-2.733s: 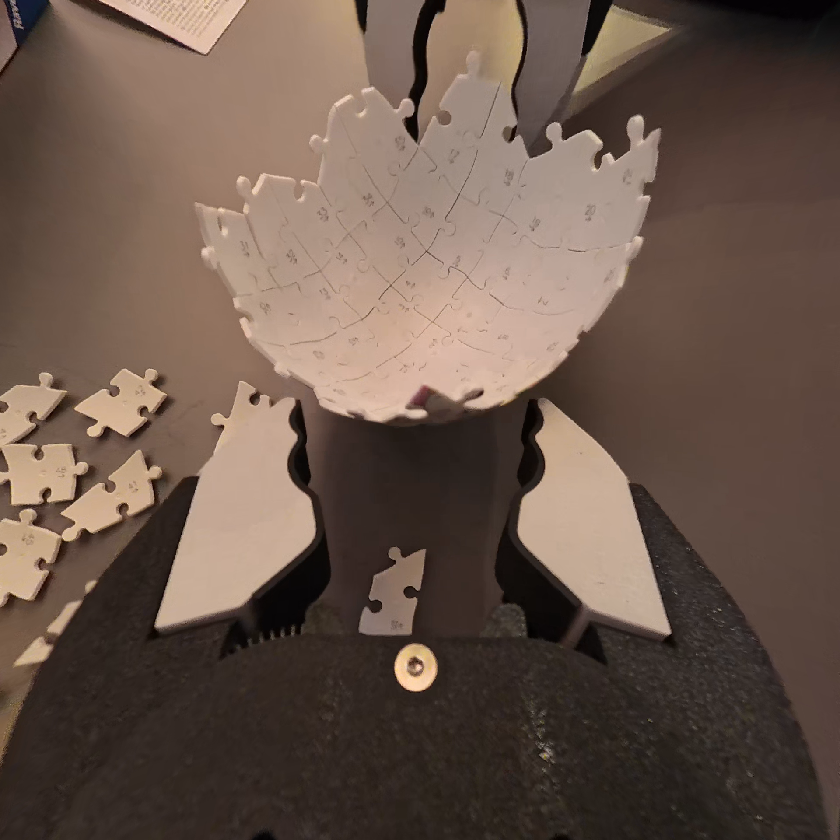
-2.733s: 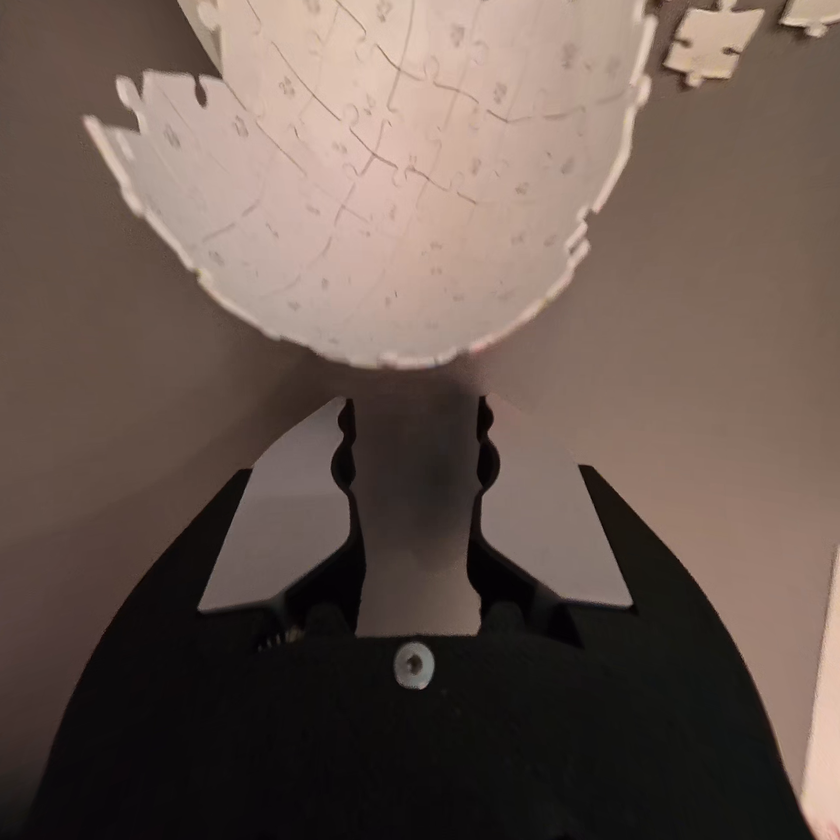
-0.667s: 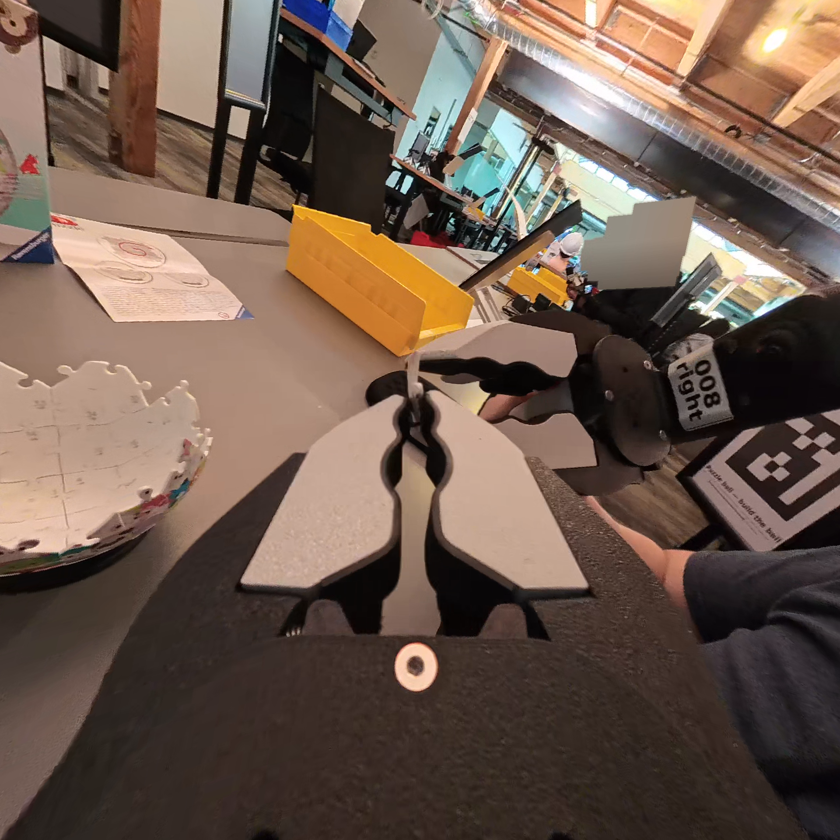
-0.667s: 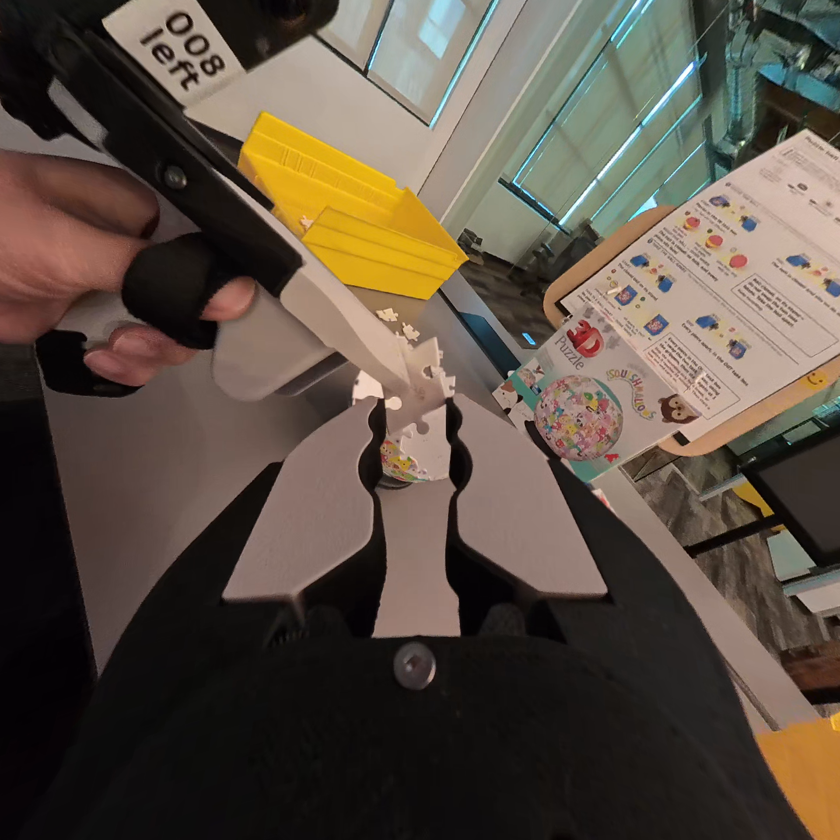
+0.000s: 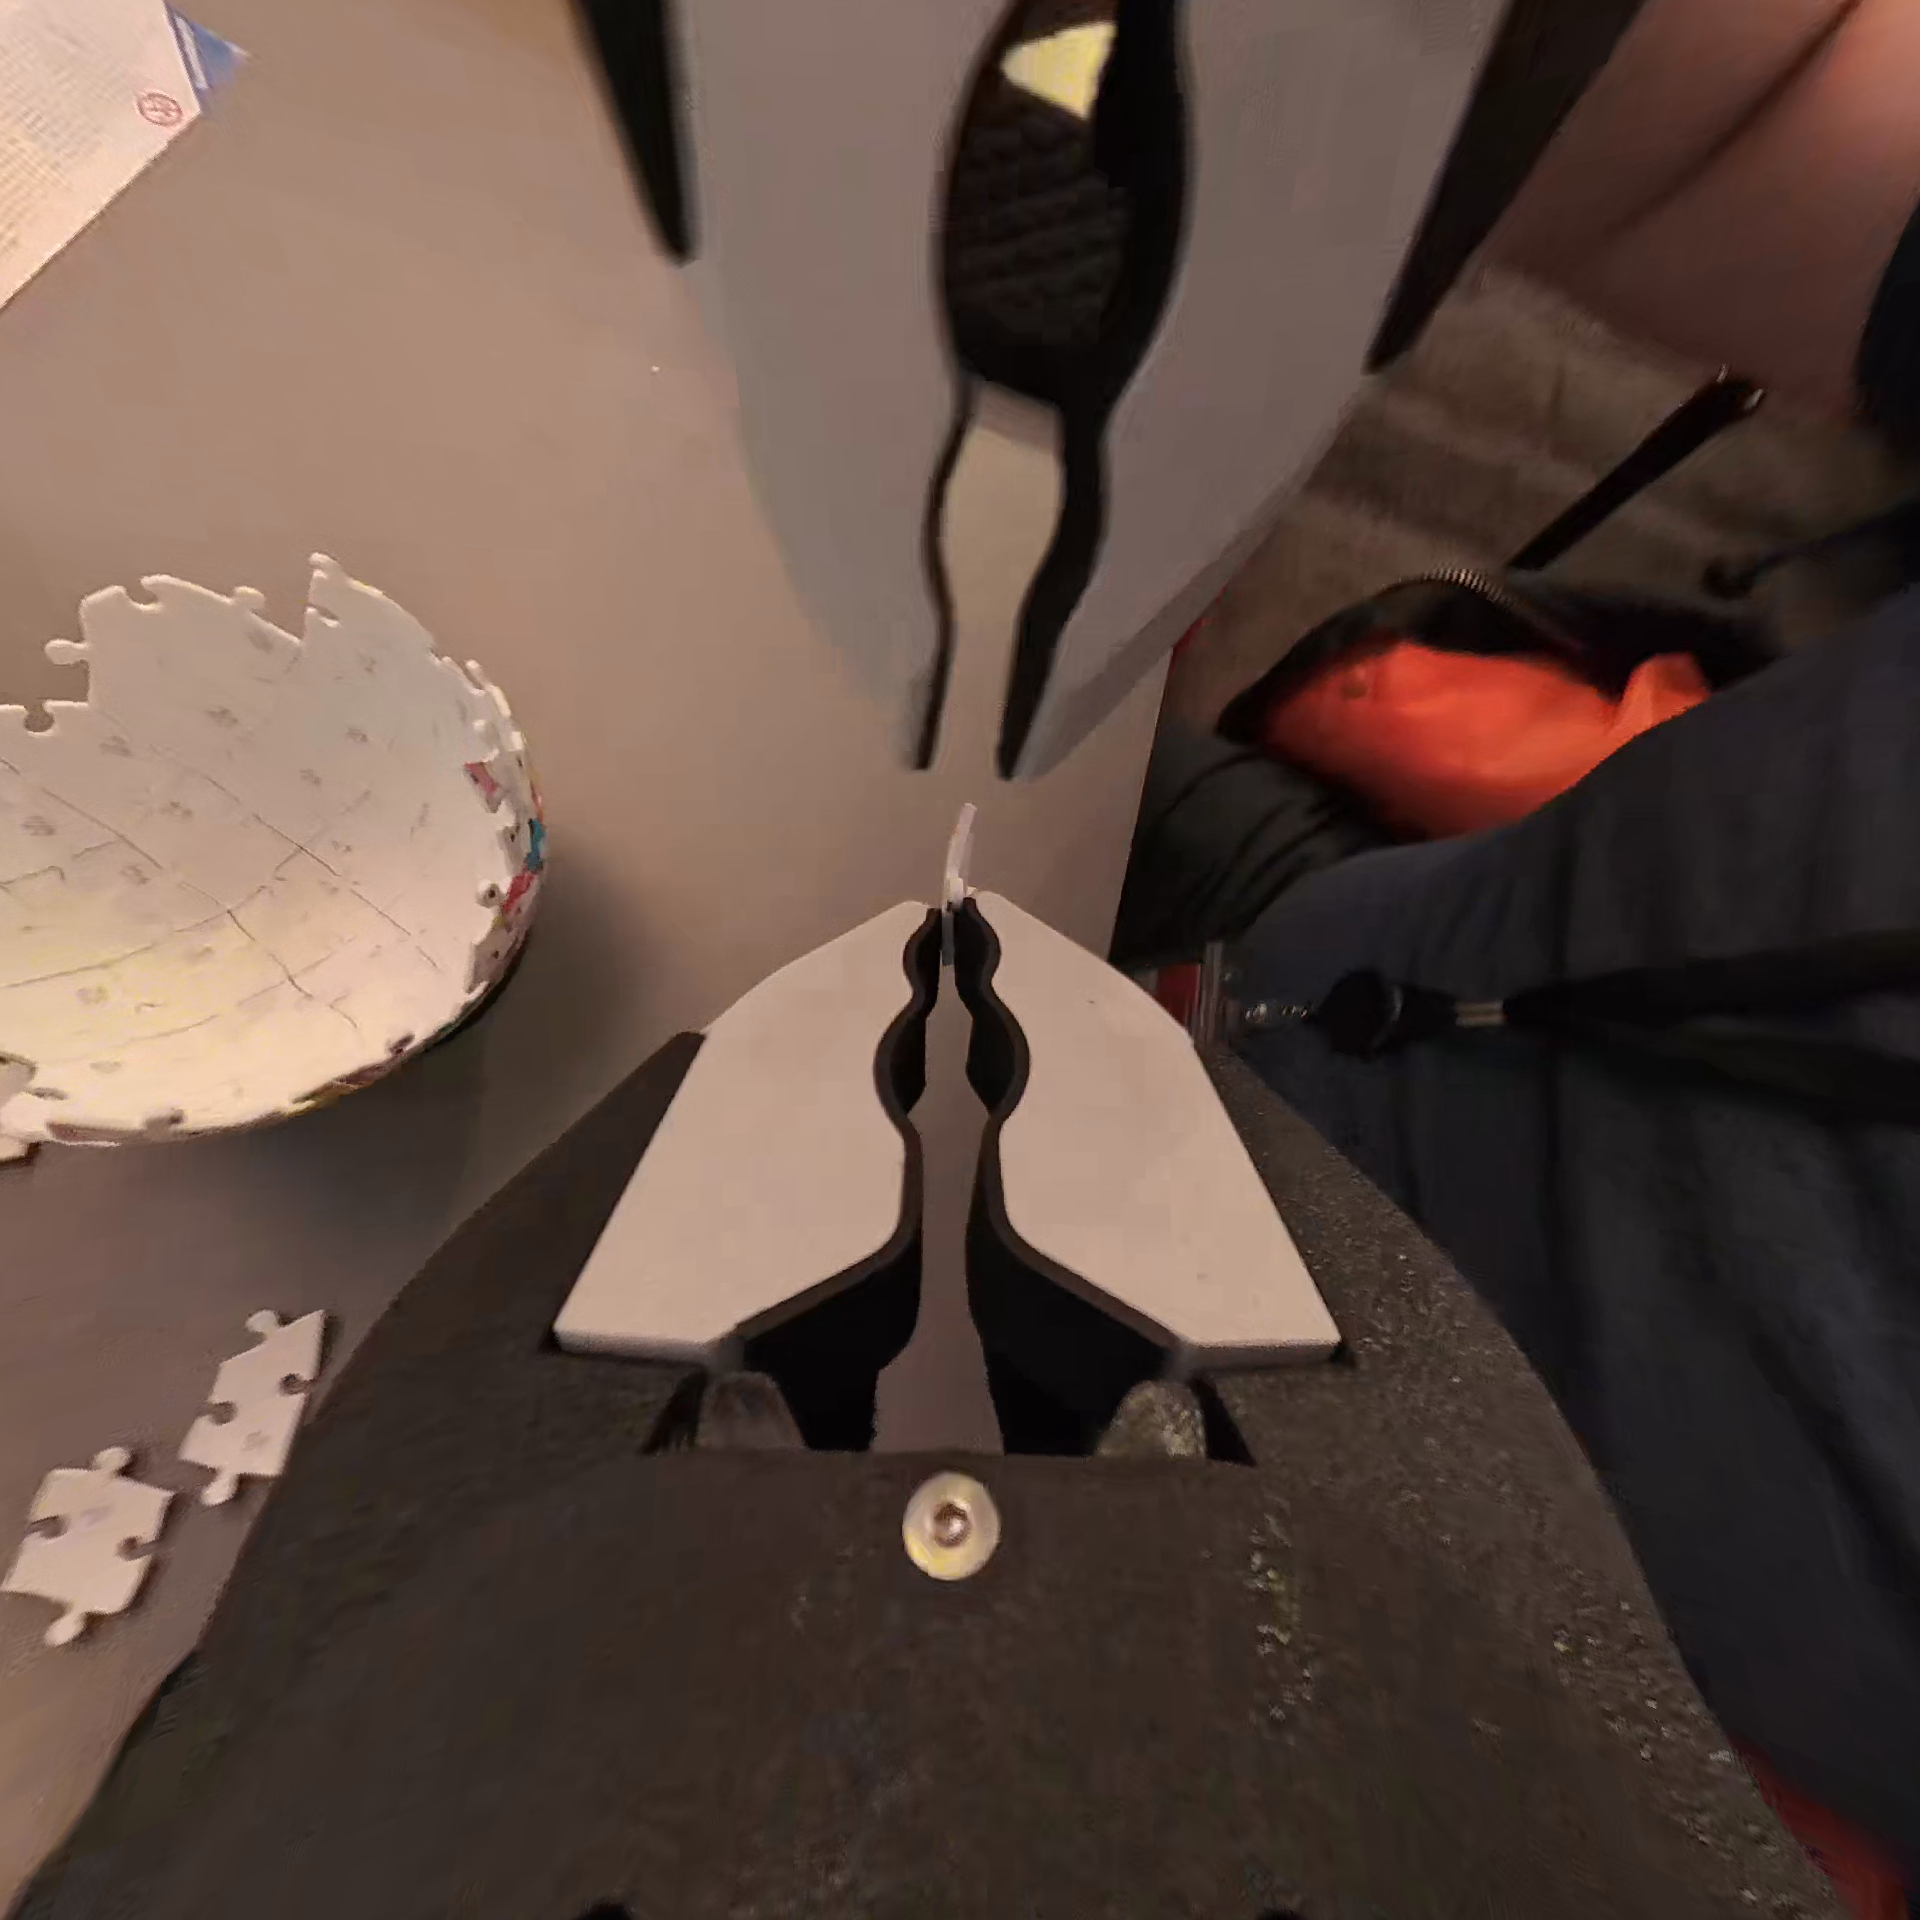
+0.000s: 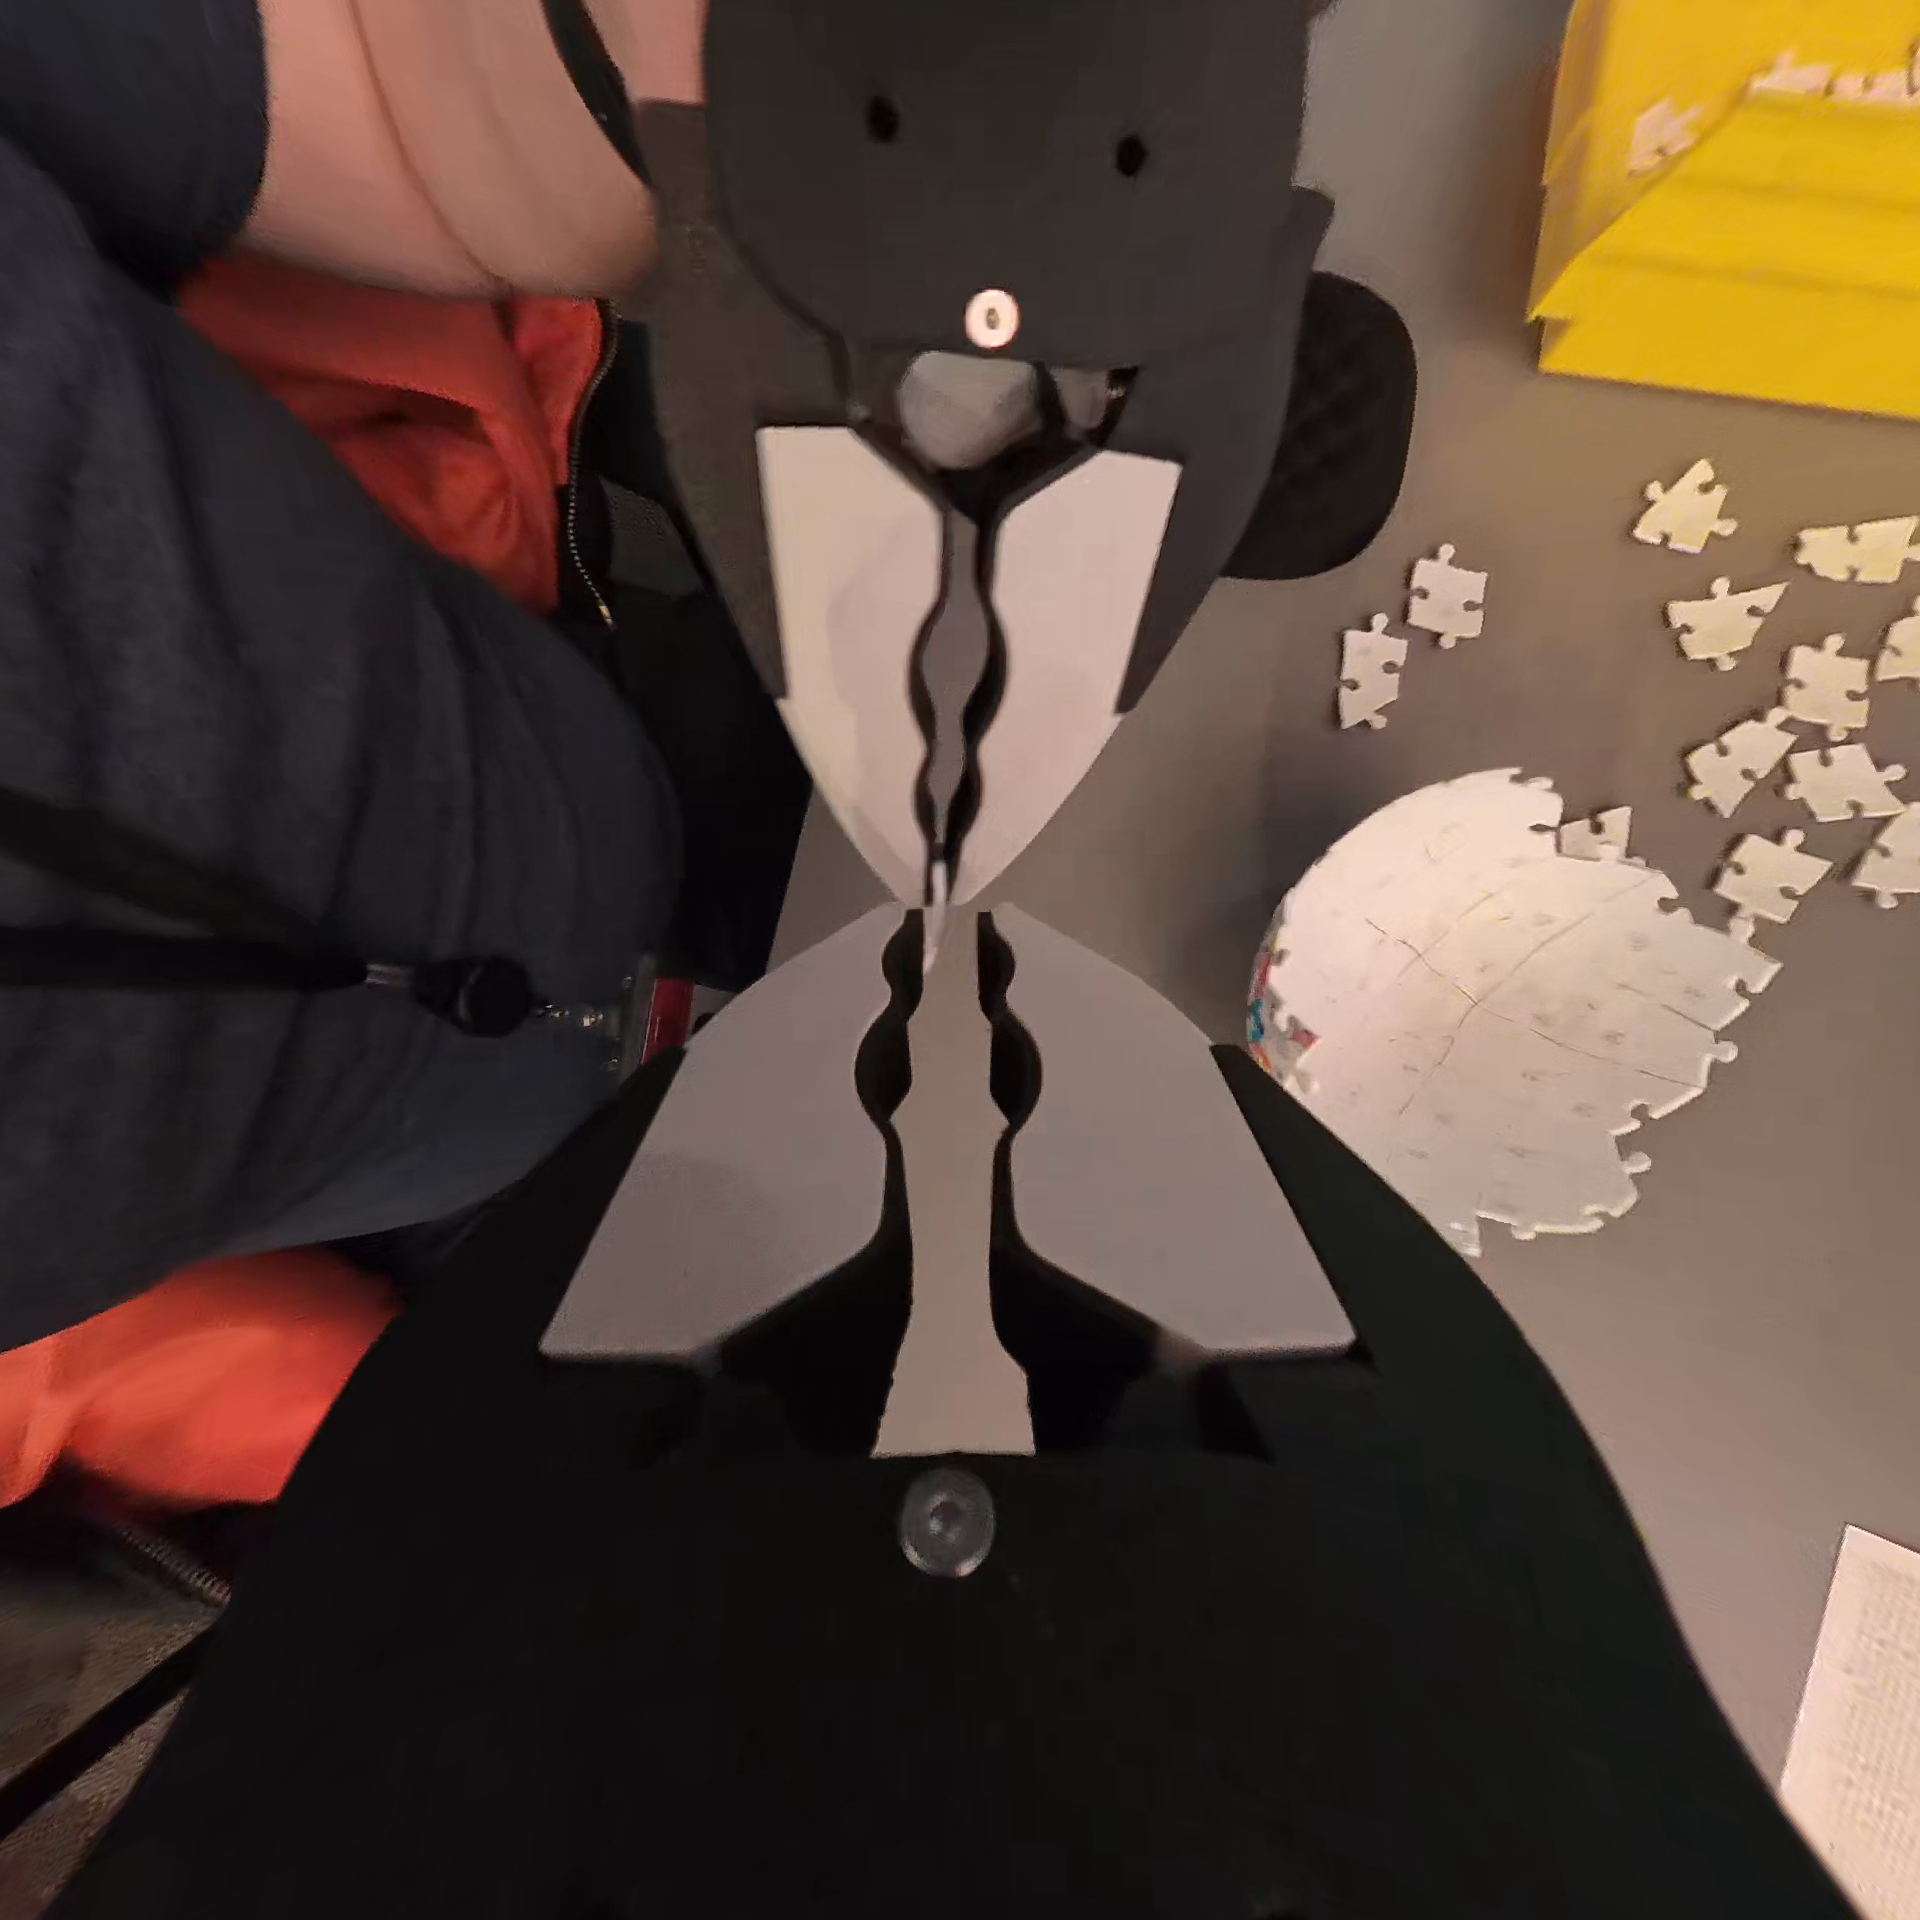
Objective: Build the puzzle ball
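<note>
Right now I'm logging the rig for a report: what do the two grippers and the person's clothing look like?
Both the left gripper and the right gripper have rough black bodies with a silver screw, and flat pale grey fingers with wavy black inner edges. The person wears a dark blue sleeve over orange fabric.

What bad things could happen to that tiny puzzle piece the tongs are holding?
1. It might slip. The left tongs pinch the puzzle piece only by its thin edge at their very tips, so it could drop.
2. The handover might fumble. The right tongs are slightly open right at the piece, so a mistimed release could lose it.
3. It's held off to the side of the half-built ball, so a fall may land on the table.
</note>
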{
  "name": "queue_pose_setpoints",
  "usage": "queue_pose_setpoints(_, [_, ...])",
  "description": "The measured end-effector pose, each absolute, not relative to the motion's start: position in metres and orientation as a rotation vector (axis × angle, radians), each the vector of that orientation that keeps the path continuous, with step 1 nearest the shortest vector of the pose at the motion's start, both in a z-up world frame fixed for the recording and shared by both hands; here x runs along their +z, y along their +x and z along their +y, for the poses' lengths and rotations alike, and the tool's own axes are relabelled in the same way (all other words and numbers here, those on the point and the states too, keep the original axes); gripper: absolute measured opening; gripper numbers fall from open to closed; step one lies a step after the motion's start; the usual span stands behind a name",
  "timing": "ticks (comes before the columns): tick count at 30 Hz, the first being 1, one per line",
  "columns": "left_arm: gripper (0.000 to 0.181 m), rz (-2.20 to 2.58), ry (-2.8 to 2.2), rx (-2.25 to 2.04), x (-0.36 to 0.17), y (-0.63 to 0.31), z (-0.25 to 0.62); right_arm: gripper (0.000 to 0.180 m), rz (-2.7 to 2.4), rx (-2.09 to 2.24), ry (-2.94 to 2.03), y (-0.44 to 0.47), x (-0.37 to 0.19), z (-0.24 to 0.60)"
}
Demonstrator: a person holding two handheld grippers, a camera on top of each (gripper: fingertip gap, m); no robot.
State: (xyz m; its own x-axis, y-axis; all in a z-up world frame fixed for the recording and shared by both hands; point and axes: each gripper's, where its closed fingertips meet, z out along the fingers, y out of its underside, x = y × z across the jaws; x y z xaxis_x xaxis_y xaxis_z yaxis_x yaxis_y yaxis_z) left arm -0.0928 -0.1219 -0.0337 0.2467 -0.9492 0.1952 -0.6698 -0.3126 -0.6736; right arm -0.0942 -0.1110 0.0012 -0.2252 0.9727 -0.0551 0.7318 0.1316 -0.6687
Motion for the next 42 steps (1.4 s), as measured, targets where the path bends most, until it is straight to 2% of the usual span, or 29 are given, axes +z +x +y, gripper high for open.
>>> queue_pose_setpoints(9, [0.002,1.491,-2.035,-0.795,-0.032,-0.088,-0.112,0.012,-1.999,0.99,-1.669,-0.094,-0.014,-0.105])
queue_pose_setpoints(12, [0.003,1.487,-2.034,-0.789,-0.031,-0.089,-0.109,0.004,-2.01,0.974,-1.671,-0.093,-0.017,-0.104])
queue_pose_setpoints(16, [0.003,1.437,-2.005,-0.816,-0.024,-0.091,-0.103,0.003,-1.953,0.922,-1.627,-0.097,-0.01,-0.095])
queue_pose_setpoints(17, [0.008,1.388,-1.995,-0.819,-0.02,-0.094,-0.098,0.003,-1.897,0.945,-1.62,-0.099,-0.005,-0.091])
queue_pose_setpoints(18, [0.031,1.333,-2.003,-0.807,-0.018,-0.1,-0.092,0.003,-1.835,0.977,-1.617,-0.1,0.002,-0.087])
queue_pose_setpoints(19, [0.046,1.283,-2.02,-0.803,-0.018,-0.106,-0.088,0.003,-1.763,1.001,-1.616,-0.1,0.008,-0.081])
queue_pose_setpoints(20, [0.049,1.23,-2.03,-0.827,-0.018,-0.112,-0.086,0.003,-1.683,1.021,-1.612,-0.1,0.014,-0.075])
queue_pose_setpoints(21, [0.047,1.169,-2.01,-0.885,-0.014,-0.113,-0.085,0.003,-1.608,1.045,-1.607,-0.101,0.02,-0.071])
queue_pose_setpoints(24, [0.017,0.962,-1.845,-1.128,0.01,-0.107,-0.084,0.003,-1.432,1.115,-1.575,-0.104,0.033,-0.064])
queue_pose_setpoints(27, [0.005,0.871,-1.79,-1.199,0.014,-0.11,-0.08,0.003,-1.361,1.146,-1.51,-0.108,0.039,-0.063])
queue_pose_setpoints(36, [0.002,0.904,-1.821,-1.282,0.005,-0.118,-0.087,0.003,-1.371,1.223,-1.475,-0.117,0.031,-0.069])
queue_pose_setpoints(39, [0.001,0.929,-1.856,-1.259,0.0,-0.121,-0.086,0.019,-1.419,1.156,-1.496,-0.118,0.031,-0.068])
queue_pose_setpoints(42, [0.001,0.953,-1.886,-1.254,-0.003,-0.122,-0.087,0.022,-1.477,1.083,-1.53,-0.121,0.03,-0.066])
